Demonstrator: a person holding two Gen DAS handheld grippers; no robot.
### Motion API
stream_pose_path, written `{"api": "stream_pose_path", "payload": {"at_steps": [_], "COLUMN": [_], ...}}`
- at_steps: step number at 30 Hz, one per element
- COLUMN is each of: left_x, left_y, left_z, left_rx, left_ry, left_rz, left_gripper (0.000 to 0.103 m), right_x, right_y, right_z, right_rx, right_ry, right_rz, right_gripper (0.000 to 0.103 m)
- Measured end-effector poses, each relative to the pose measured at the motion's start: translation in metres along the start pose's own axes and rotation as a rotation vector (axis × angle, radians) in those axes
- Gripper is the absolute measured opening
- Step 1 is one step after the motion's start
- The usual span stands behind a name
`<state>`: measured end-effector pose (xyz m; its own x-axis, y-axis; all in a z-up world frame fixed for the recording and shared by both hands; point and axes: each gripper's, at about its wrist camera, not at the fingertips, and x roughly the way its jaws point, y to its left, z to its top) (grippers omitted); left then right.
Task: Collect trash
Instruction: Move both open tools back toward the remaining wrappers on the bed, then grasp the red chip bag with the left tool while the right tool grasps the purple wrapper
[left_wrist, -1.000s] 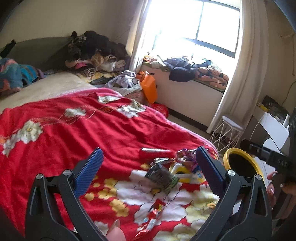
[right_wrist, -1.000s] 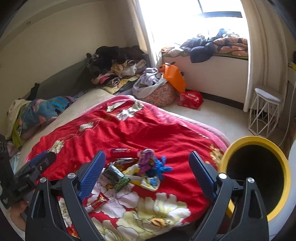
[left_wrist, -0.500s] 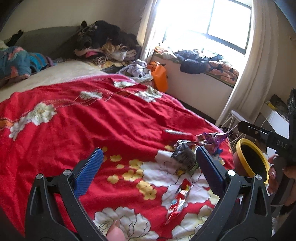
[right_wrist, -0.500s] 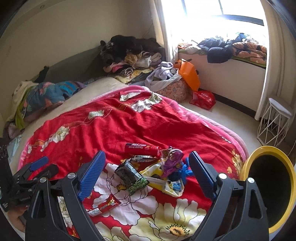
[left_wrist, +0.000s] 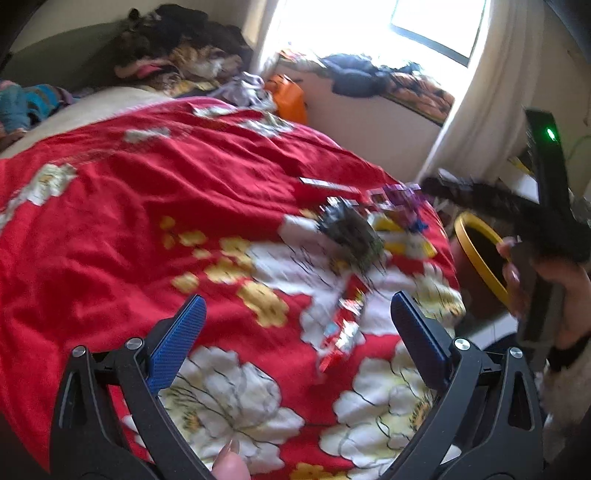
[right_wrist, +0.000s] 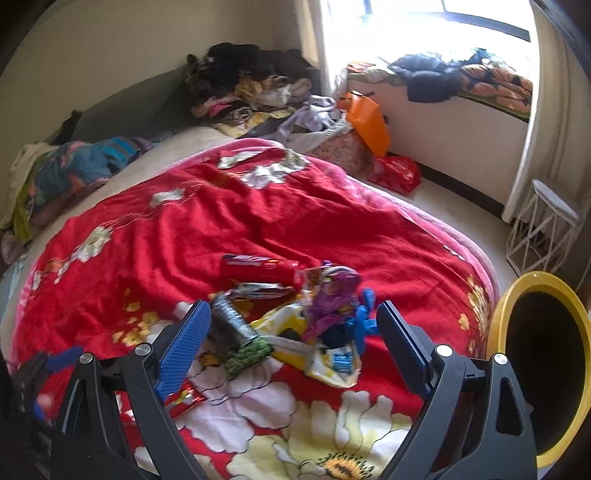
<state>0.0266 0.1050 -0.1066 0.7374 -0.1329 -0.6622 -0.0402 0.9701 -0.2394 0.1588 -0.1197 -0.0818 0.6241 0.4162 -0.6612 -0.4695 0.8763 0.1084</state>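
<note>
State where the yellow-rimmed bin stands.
In the right wrist view, the bin stands at the right edge, on the floor beside the red blanket, right of the wrappers.

Walls: plain beige (right_wrist: 110, 55), upper left of frame.
Window: overexposed window (right_wrist: 461, 14), top right; white curtain (left_wrist: 491, 92) hanging beside it.
Sill: clothes (right_wrist: 461, 74) heaped along it.
Floor: pale floor (right_wrist: 461, 206), right; white wire stool (right_wrist: 543, 229) on it.
Bed: red floral blanket (right_wrist: 221, 229), centre.
</note>
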Motion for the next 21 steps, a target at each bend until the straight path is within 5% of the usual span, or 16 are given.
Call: {"api": "stream_pose_path", "payload": {"at_steps": [8,14,19,21], "left_x": [0.017,0.024,0.032,0.034], "left_y": [-0.014,-0.009,-0.010,-0.012], "left_z": [-0.013,-0.017,-0.021,-0.023], "left_rx": [0.045,0.024,0.013,0.018], "left_ry": [0.081,0.130,0.162,0.170], "left_rz": [-0.051,-0.053,-0.061,-0.063], "left_gripper": [0.072,0.056,0.042,0.038], "right_x": [0.021,0.038,0.046,0.046], "right_y": [-0.020,-0.025,-0.025,-0.024], "right_z": [0.008,0.013,0.014,0.014], "right_rx": [0.027,0.022,0.011,-0.001], "right_ry": [0.019,0.055,0.081,0.090], "right_rz": [-0.040,-0.055,-0.051,-0.041], "right_gripper": [0.076,0.058,0.027,0.025]}}
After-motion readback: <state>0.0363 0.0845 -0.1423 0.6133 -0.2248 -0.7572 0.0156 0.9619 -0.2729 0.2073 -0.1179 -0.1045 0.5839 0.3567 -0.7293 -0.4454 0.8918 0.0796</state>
